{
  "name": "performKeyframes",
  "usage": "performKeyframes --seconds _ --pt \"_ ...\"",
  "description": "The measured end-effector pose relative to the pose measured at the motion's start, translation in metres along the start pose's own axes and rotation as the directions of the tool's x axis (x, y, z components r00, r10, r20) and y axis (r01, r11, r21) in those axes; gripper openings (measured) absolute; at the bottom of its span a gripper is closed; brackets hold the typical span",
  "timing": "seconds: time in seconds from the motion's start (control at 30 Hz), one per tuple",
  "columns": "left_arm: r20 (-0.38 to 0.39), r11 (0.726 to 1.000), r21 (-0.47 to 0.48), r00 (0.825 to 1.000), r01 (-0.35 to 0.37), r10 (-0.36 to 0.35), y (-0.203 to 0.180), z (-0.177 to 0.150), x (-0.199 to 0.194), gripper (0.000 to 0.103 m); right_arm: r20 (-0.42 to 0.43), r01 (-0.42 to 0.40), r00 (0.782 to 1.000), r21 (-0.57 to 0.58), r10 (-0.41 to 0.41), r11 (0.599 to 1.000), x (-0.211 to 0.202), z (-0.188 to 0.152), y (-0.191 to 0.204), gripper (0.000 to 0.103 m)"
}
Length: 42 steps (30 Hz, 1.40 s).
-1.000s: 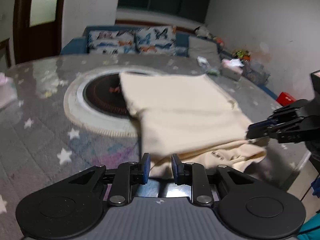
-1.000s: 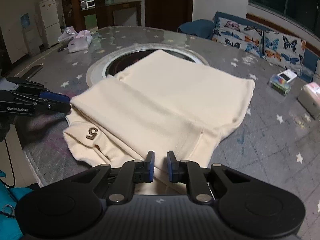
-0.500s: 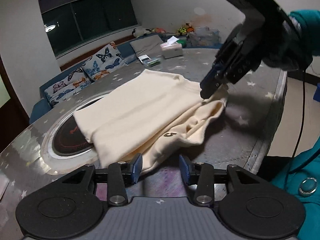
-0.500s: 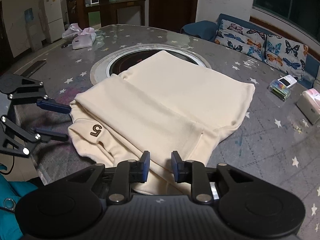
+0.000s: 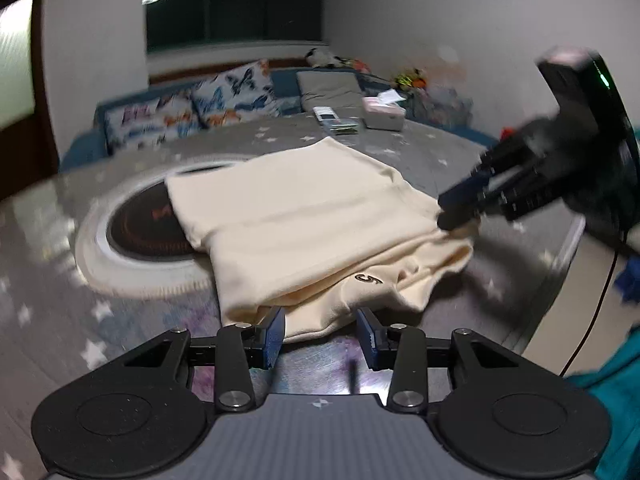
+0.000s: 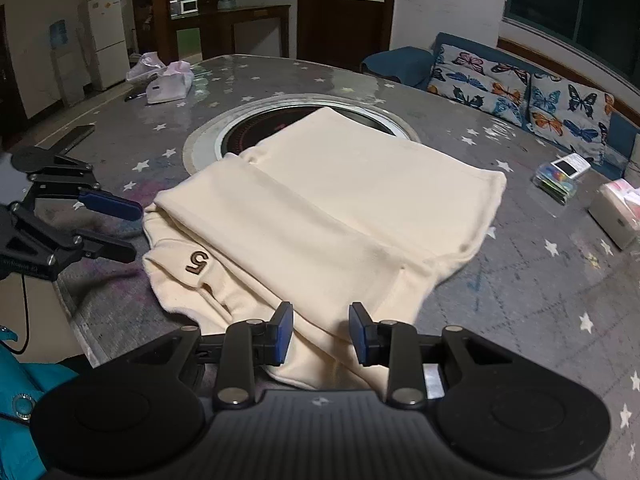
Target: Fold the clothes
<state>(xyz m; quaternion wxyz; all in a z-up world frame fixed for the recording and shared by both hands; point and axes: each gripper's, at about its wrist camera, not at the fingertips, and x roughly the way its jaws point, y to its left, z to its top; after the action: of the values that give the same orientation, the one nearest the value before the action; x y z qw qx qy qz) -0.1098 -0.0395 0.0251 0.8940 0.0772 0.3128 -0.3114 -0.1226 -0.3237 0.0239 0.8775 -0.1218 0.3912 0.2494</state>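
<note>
A cream garment (image 6: 328, 216) with a small "5" patch (image 6: 198, 261) lies folded on the grey star-patterned table (image 6: 540, 288), partly over the round inset hob (image 6: 256, 132). It also shows in the left wrist view (image 5: 320, 232). My left gripper (image 5: 320, 334) is open at the garment's near edge, with the cloth just in front of its fingers. It shows from the side in the right wrist view (image 6: 120, 232). My right gripper (image 6: 320, 334) is open over the garment's lower corner. In the left wrist view it (image 5: 460, 210) sits at the garment's right corner.
A tissue box (image 6: 616, 216) and a small colourful box (image 6: 560, 178) stand at the table's right. A plastic bag and tissue pack (image 6: 168, 80) lie at the far left. A sofa with butterfly cushions (image 6: 520, 84) is behind. The table edge (image 6: 76, 320) is close at the left.
Both grippers have opened from nearly shut. The left gripper swung round to the garment's near edge. The garment has stayed folded on the table.
</note>
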Motion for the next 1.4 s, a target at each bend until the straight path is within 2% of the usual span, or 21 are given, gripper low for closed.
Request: performKeyframes --seconds 0.13,0.2,0.3,0.4,0.53,0.7,0.87,1.0,1.13,1.23,1.4 --pt "-0.004 0.992 -0.115 0.999 0.046 -0.046 0.010 0.004 0.011 0.044 0.005 -0.008 1.000 0.005 0.008 1.000 0.008 0.005 0.001 0.031" --pt "-0.008 0.978 -0.200 0.998 0.054 -0.057 0.018 0.005 0.016 0.044 0.001 -0.010 1.000 0.011 0.010 1.000 0.014 0.006 -0.001 0.031" --pt "-0.003 0.936 -0.339 0.995 0.094 -0.101 0.031 0.003 0.019 0.044 -0.006 -0.014 1.000 0.020 0.014 1.000 0.022 0.007 -0.003 0.031" --pt "0.013 0.901 -0.427 0.997 0.079 -0.081 0.038 0.002 0.017 0.044 -0.013 -0.018 1.000 0.024 0.019 1.000 0.026 0.007 -0.004 0.031" --pt "0.046 0.863 -0.499 0.997 0.074 -0.059 0.045 0.002 0.011 0.044 -0.018 -0.025 1.000 0.030 0.026 0.999 0.030 0.007 -0.006 0.031" --pt "0.057 0.860 -0.510 0.997 -0.009 0.044 0.043 0.002 0.002 0.048 -0.018 -0.031 0.999 0.034 0.031 0.999 0.030 0.006 -0.007 0.031" --pt "0.045 0.867 -0.480 0.984 -0.131 0.173 0.037 -0.003 -0.014 0.049 -0.016 -0.035 0.999 0.035 0.036 0.999 0.031 0.006 -0.008 0.031" --pt "0.027 0.893 -0.420 0.981 -0.164 0.193 0.032 -0.005 -0.020 0.049 -0.016 -0.036 0.999 0.034 0.037 0.999 0.031 0.006 -0.008 0.031" --pt "0.086 0.902 -0.401 0.974 -0.157 0.207 0.031 0.008 -0.020 0.048 -0.017 -0.036 0.999 0.033 0.037 0.999 0.031 0.007 -0.008 0.031" --pt "0.081 0.935 -0.303 0.973 -0.184 0.218 0.026 0.017 -0.006 0.048 -0.017 -0.033 0.999 0.033 0.033 0.999 0.031 0.007 -0.007 0.031" --pt "0.055 0.938 -0.285 0.973 -0.199 0.223 0.027 0.010 0.000 0.044 -0.016 -0.032 0.999 0.038 0.033 0.999 0.032 0.007 -0.008 0.031"
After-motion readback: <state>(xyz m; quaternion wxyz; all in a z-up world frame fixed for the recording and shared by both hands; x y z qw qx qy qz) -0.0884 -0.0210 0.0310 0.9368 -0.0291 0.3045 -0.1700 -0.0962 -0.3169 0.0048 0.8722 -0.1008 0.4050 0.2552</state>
